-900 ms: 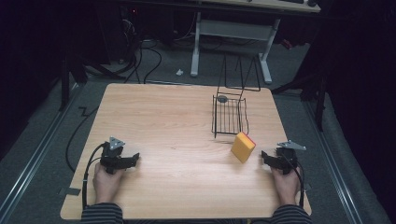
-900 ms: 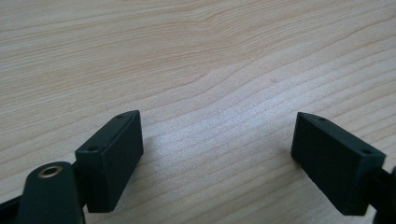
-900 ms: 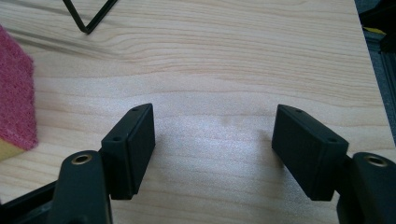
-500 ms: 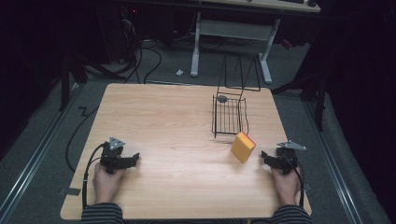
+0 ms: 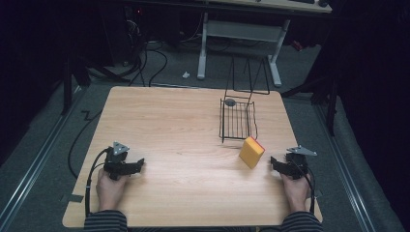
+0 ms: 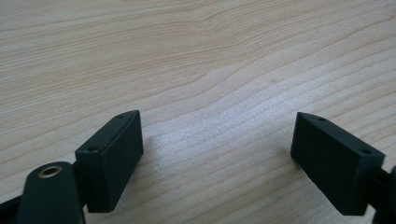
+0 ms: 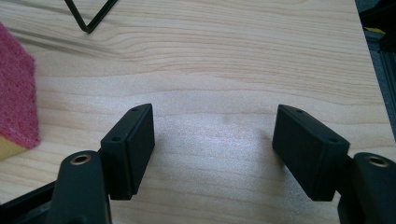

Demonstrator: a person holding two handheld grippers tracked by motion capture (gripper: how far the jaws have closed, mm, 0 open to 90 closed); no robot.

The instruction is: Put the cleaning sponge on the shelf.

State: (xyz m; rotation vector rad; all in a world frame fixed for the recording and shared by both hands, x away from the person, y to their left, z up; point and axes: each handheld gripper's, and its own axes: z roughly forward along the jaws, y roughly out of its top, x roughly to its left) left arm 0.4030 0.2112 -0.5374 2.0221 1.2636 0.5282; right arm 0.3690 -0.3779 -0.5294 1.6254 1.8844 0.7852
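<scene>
my left gripper [image 5: 140, 162] rests on the wooden table [image 5: 169, 125], jaws wide apart. my right gripper [image 5: 273, 161] gapes empty too (yellow sponge [image 5: 252, 152] just beside it, near the wire basket [image 5: 237, 120]).

The left gripper [image 6: 217, 149] looks down along its two black jaws, which rise from the bottom corners and stand wide apart with nothing between them. Each jaw is a flat block with two small screw holes in its upper edge. Behind the jaw at the picture's left sits a rounded black arm with a brass-ringed hole [image 6: 50, 171]. Under and beyond the jaws lies the table [image 6: 205, 60], pale wood with fine grain lines that sweep across in long curves. A soft bright sheen falls on the wood between the jaws
</scene>
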